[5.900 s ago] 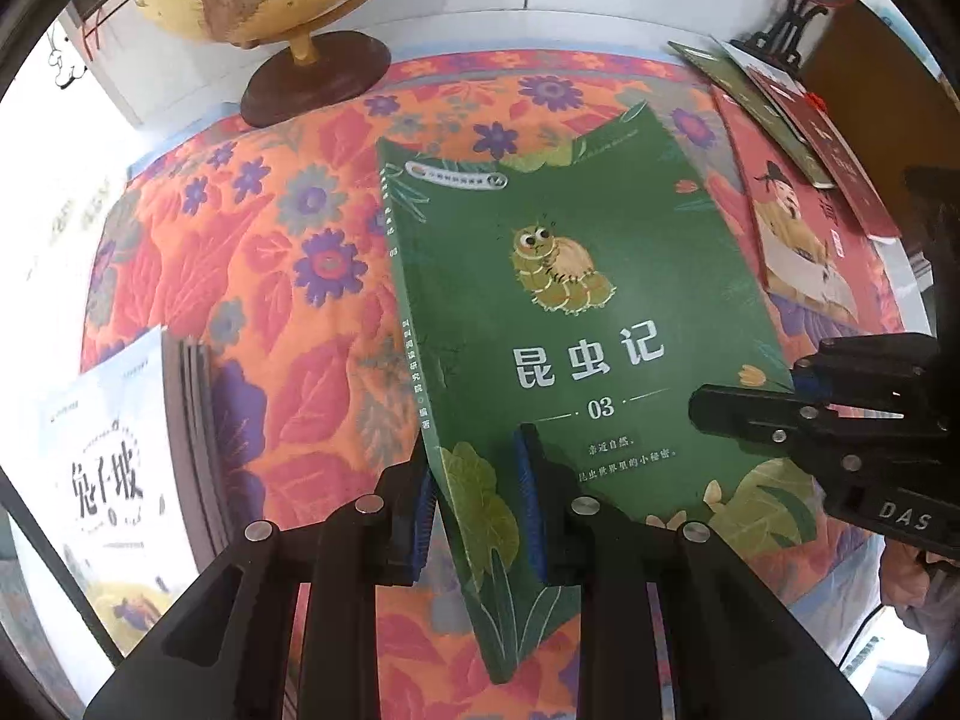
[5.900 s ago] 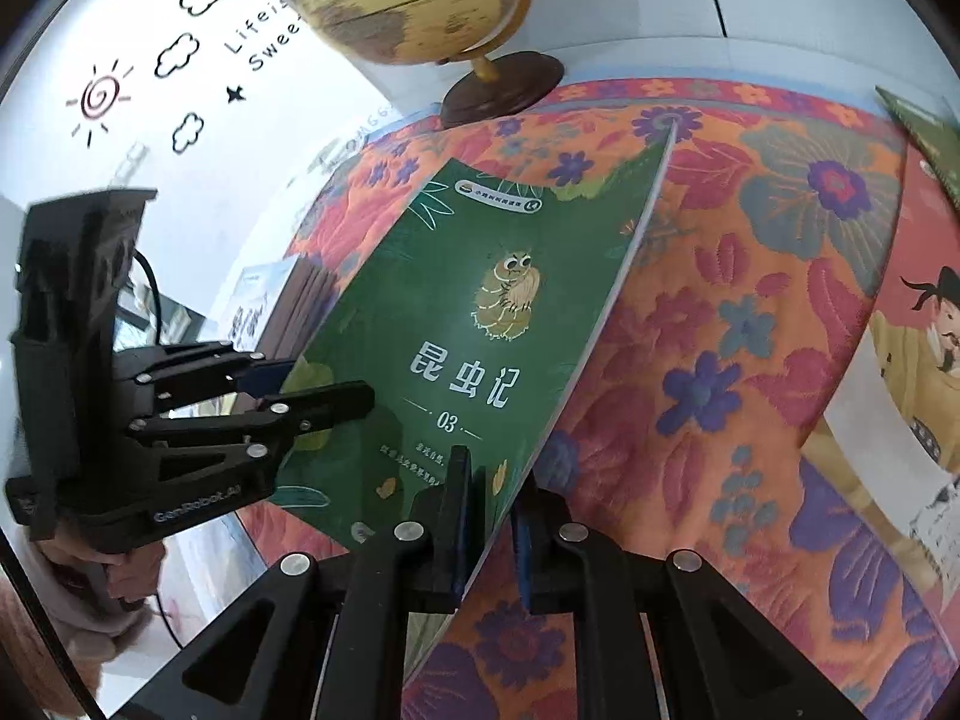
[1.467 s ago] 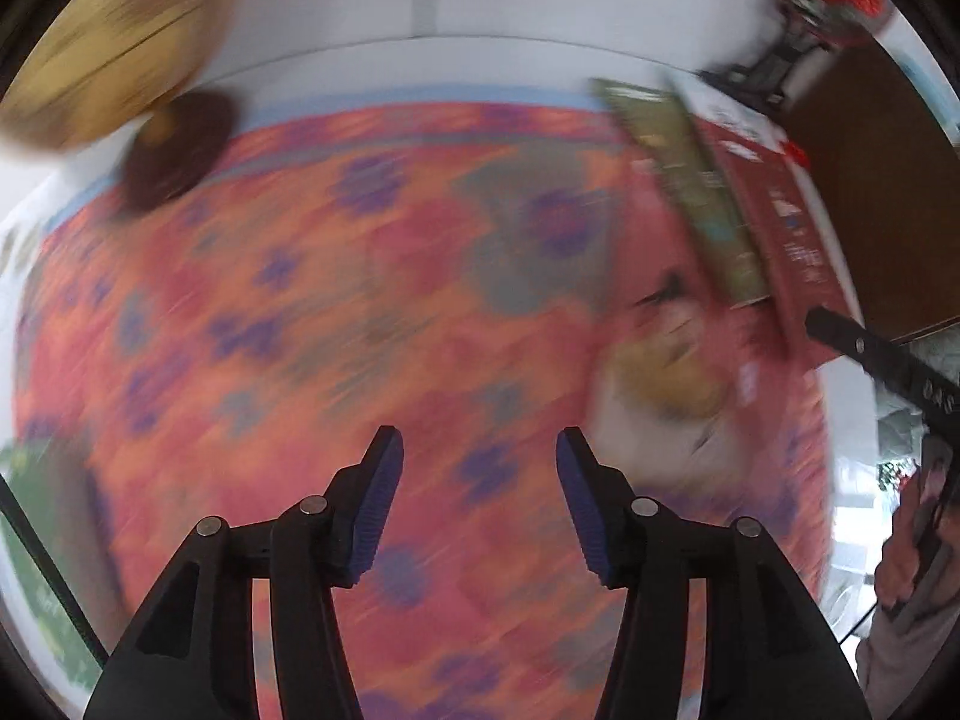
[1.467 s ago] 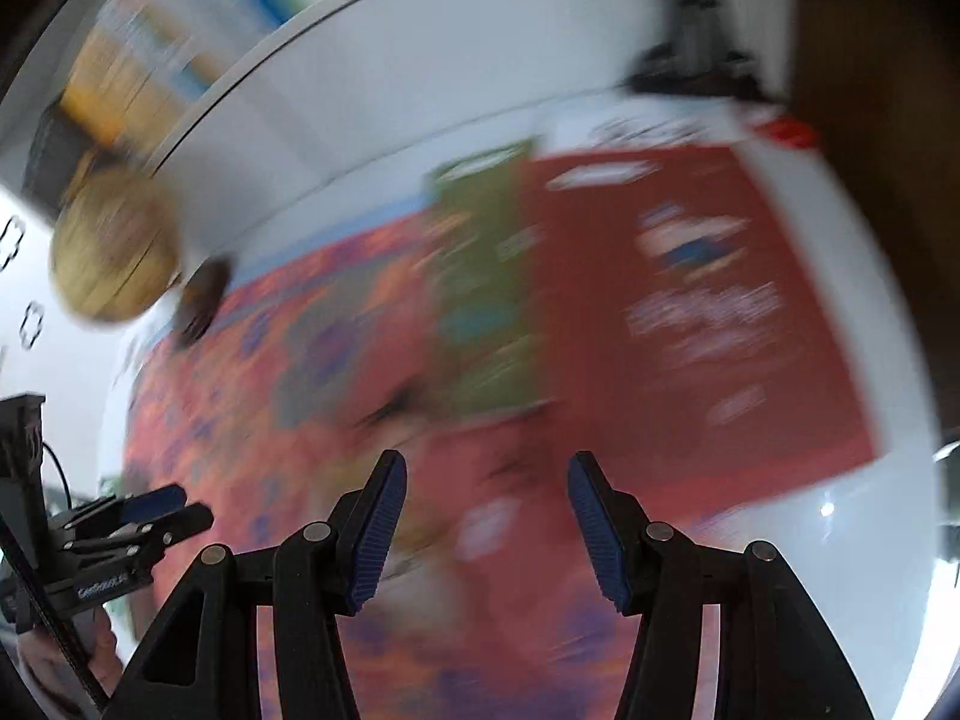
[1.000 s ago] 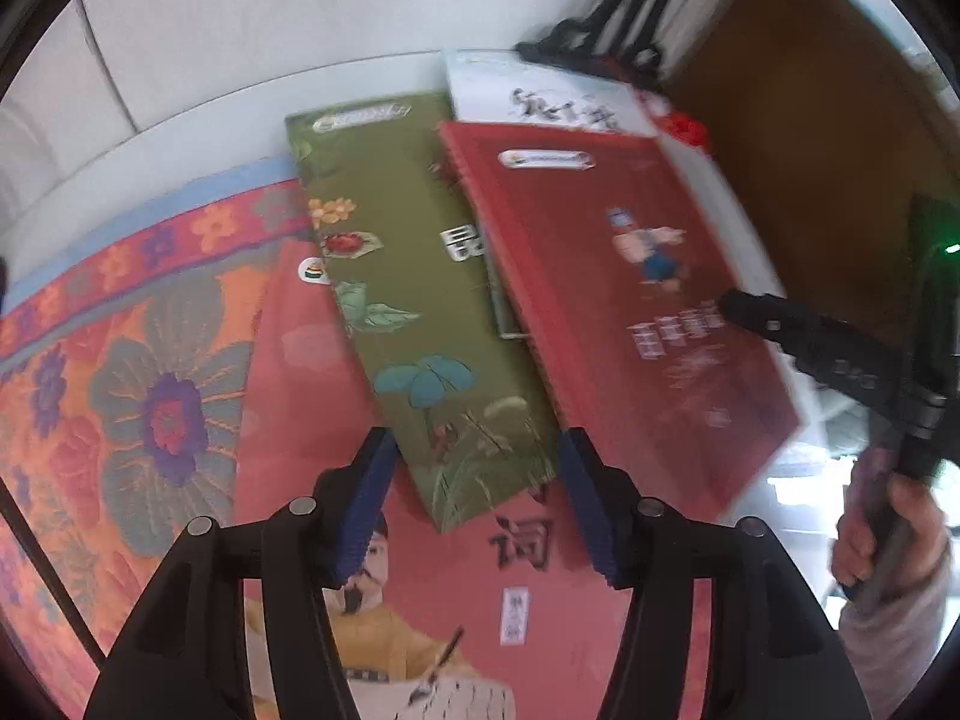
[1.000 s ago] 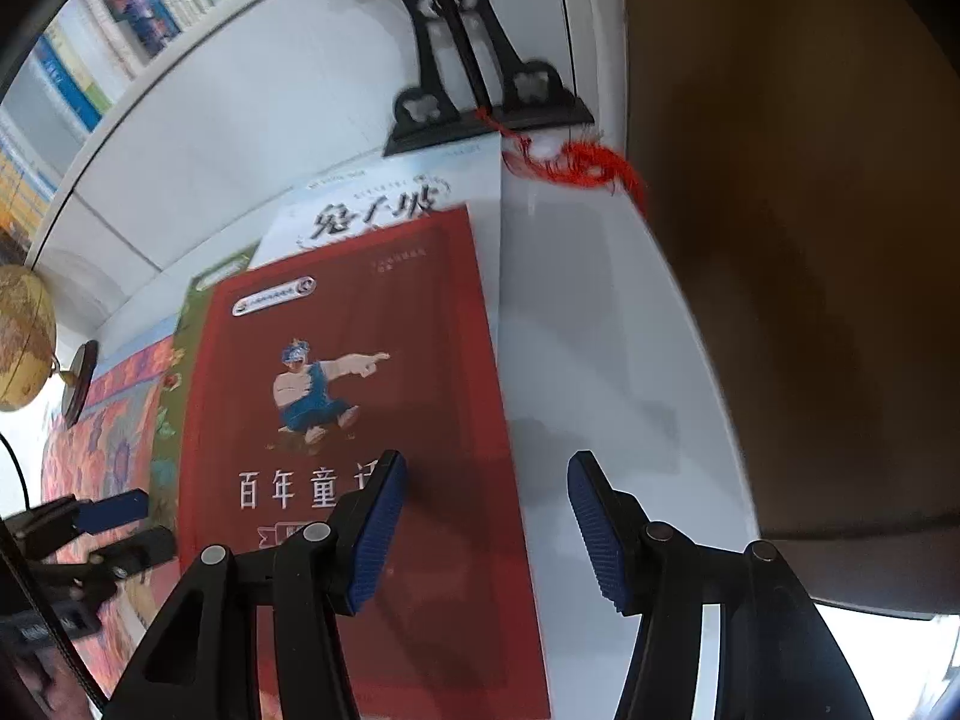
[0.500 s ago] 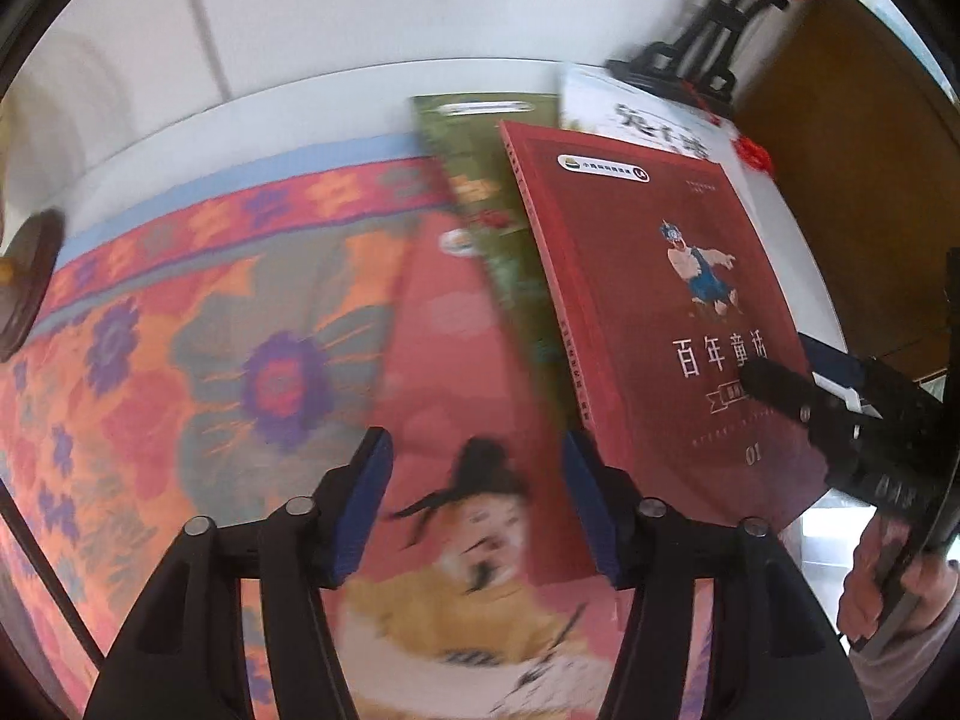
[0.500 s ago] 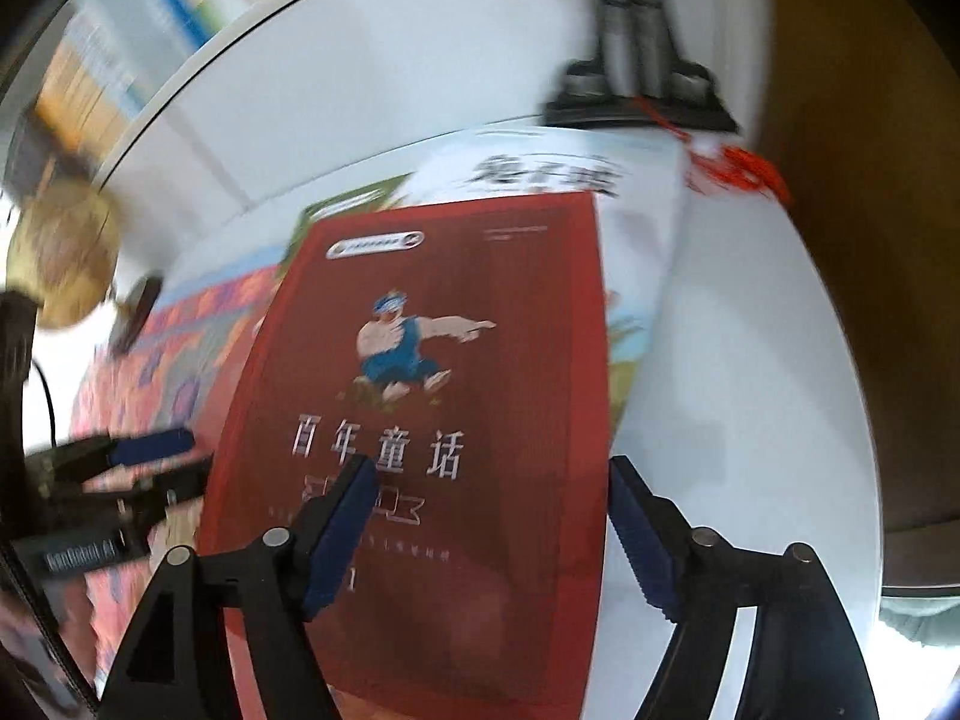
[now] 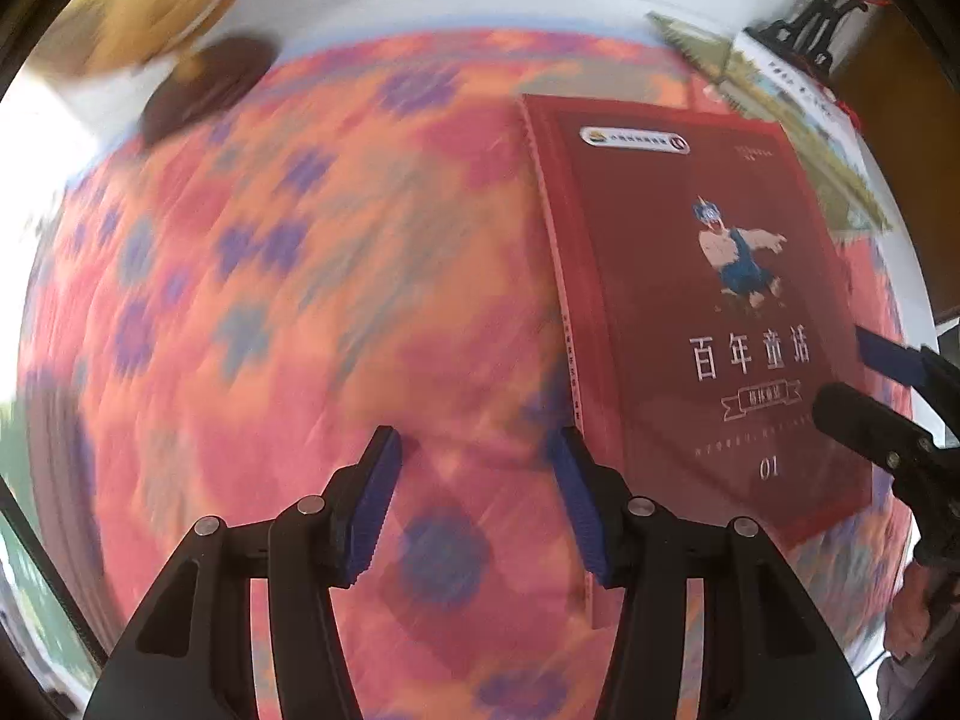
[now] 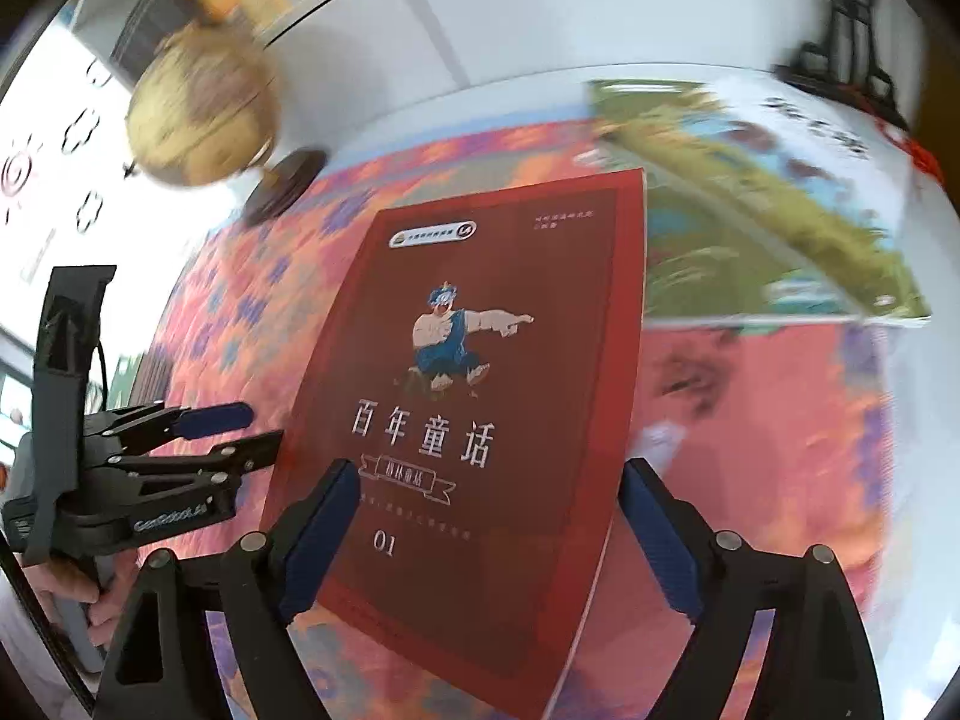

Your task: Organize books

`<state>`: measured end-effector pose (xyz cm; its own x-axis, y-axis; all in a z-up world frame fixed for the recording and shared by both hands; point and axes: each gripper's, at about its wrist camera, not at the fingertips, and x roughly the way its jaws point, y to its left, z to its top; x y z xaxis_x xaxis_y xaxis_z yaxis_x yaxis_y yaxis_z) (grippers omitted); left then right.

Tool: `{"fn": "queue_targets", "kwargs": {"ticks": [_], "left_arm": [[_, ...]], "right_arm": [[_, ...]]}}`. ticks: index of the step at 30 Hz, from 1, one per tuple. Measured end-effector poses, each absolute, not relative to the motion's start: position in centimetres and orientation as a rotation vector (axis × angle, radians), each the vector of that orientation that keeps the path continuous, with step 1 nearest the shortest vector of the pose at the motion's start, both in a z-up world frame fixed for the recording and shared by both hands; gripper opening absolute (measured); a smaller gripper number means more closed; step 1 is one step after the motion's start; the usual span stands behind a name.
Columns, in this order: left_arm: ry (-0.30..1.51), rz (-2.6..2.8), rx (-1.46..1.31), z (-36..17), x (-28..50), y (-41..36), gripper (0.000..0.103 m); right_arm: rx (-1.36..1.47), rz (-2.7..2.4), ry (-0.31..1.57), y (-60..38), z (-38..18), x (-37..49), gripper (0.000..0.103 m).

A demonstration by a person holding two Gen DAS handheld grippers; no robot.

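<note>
The dark red softcover book (image 10: 480, 408) with a cartoon figure in blue and white Chinese title lettering fills the middle of the right wrist view; it lies between the blue-padded fingers of the right gripper (image 10: 480, 534), which are spread wide on either side of its lower edge, and whether the pads touch the cover cannot be told; in the left wrist view the same book (image 9: 708, 312) sits in the right half of the frame, its spine side facing the centre, over the orange and pink floral cloth (image 9: 312, 276) that covers the surface; the left gripper (image 9: 474, 504) is at the bottom centre of that view, its fingers held apart with nothing between them, the right-hand pad just beside the book's lower spine corner; in the right wrist view the left gripper (image 10: 240, 426) shows at the lower left of the frame, close to the book's left edge; a green illustrated book (image 10: 762, 222) lies blurred at the upper right of the right wrist view, beyond the red one; a yellowish globe on a dark round base (image 10: 204, 114) stands at the upper left; a black ornamental stand (image 10: 852, 36) is in the upper right corner.
</note>
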<state>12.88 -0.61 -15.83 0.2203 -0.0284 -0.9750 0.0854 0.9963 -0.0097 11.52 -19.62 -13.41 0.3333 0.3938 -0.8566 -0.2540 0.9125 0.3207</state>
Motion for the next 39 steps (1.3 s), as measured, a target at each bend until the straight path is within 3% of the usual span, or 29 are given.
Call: {"fn": "queue_targets", "kwargs": {"ticks": [14, 19, 26, 34, 37, 39], "left_arm": [[1.458, -0.111, -0.018, -15.9, 1.7, 8.9, 0.052], [1.467, -0.196, -0.051, -16.1, 1.8, 9.8, 0.06], [1.489, -0.255, -0.183, -15.9, 4.3, 12.9, 0.06], [1.489, -0.342, -0.447, -15.7, 1.2, 15.7, 0.063], [1.476, -0.362, -0.407, -15.5, 1.2, 13.7, 0.073], [1.462, -0.369, -0.455, -15.6, 1.6, 13.5, 0.088]], "right_arm": [[0.277, 0.565, 1.349, -11.1, -15.6, 1.9, 0.089], [0.32, 0.65, 1.355, -11.4, -16.2, 1.5, 0.103], [0.412, 0.693, 1.389, -12.6, -16.4, 3.4, 0.103], [0.511, 0.742, 1.399, -13.7, -16.6, 4.1, 0.103], [0.513, 0.748, 1.415, -13.7, -16.5, 4.4, 0.103], [0.511, 0.756, 1.415, -13.6, -16.6, 4.4, 0.103]]}}
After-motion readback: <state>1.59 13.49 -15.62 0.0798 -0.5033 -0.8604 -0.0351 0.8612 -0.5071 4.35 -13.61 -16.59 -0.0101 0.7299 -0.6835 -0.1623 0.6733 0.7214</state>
